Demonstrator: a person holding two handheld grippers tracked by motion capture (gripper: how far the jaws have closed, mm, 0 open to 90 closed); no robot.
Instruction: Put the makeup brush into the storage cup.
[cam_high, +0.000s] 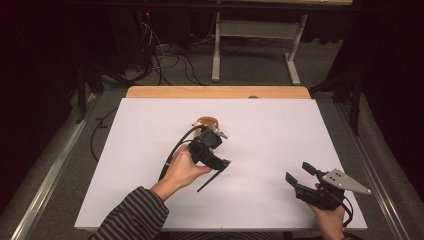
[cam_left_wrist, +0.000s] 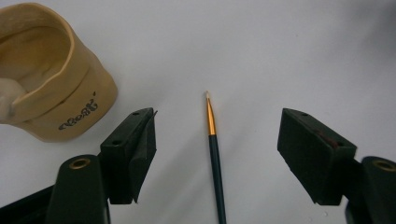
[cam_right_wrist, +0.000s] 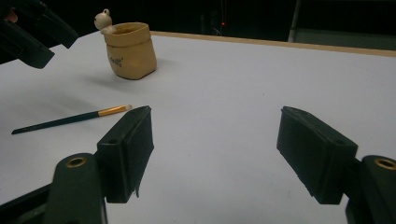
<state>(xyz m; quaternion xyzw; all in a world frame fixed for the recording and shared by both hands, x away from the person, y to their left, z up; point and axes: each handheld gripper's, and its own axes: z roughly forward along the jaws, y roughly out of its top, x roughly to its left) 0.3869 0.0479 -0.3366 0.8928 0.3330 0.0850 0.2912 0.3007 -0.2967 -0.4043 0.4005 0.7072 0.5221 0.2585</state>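
A thin brush (cam_left_wrist: 214, 140) with a dark green handle, gold ferrule and pale tip lies flat on the white table sheet (cam_high: 280, 130). My left gripper (cam_left_wrist: 215, 116) hovers over it, open, with the brush on the sheet between the jaws and touching neither pad. In the high view the left gripper (cam_high: 220, 147) sits mid-table, the brush (cam_high: 210, 181) sticking out below it. A tan sack-shaped cup (cam_high: 206, 121) stands upright just behind. My right gripper (cam_high: 298, 172) rests open and empty at the front right, facing the brush (cam_right_wrist: 70, 119) and cup (cam_right_wrist: 130, 51).
A wooden strip (cam_high: 217, 92) borders the sheet's far edge. Beyond it are a table frame (cam_high: 257, 45) and cables (cam_high: 165, 55) on the floor. A small pale round figure (cam_right_wrist: 102, 19) sits at the cup's rim. The left gripper (cam_right_wrist: 32, 32) shows dark in the right gripper view.
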